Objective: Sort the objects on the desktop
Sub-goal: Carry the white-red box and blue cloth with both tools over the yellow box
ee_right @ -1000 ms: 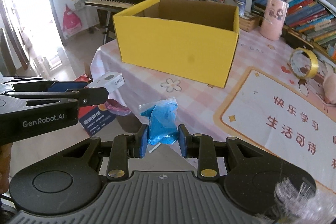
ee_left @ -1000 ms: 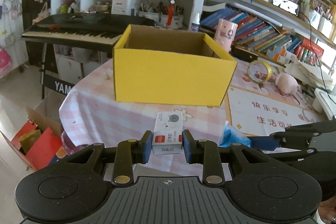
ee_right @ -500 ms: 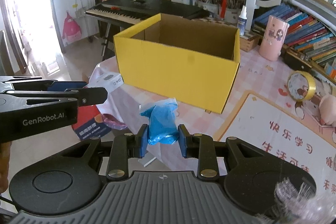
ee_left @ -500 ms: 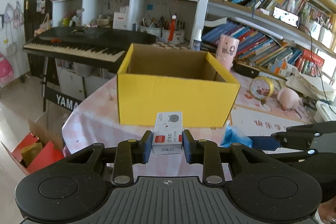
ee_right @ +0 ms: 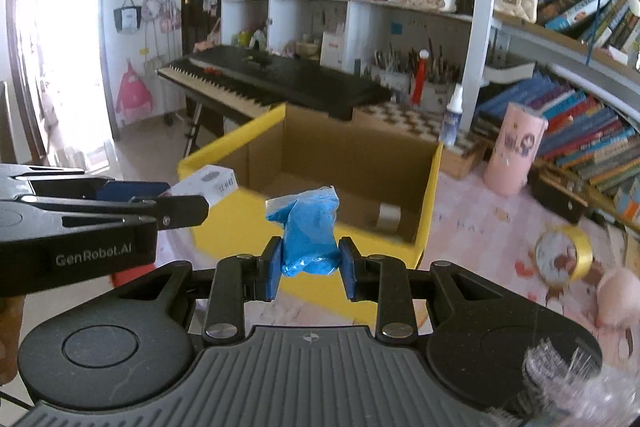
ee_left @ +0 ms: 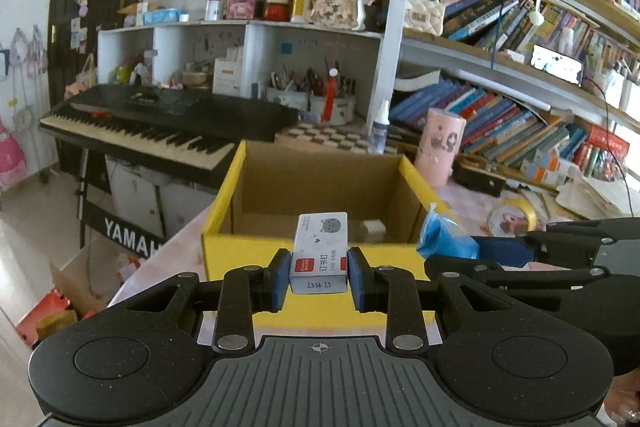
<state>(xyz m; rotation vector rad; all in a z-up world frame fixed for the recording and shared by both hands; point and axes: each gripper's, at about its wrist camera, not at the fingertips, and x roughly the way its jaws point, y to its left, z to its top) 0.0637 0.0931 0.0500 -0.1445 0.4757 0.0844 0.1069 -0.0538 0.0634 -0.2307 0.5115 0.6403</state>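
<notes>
Left wrist view: our left gripper [ee_left: 319,277] pinching staple box [ee_left: 320,255], held above near wall of yellow box [ee_left: 240,251].

Right wrist view: our right gripper [ee_right: 307,271] squeezing blue bag [ee_right: 310,231] above same box's near wall [ee_right: 224,227]; white roll [ee_right: 389,215] inside.

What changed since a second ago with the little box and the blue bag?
Both grippers rose and moved toward the yellow box, so its inside now shows. The left gripper still clamps the staple box; the right gripper still clamps the blue bag. Nothing was let go.
</notes>
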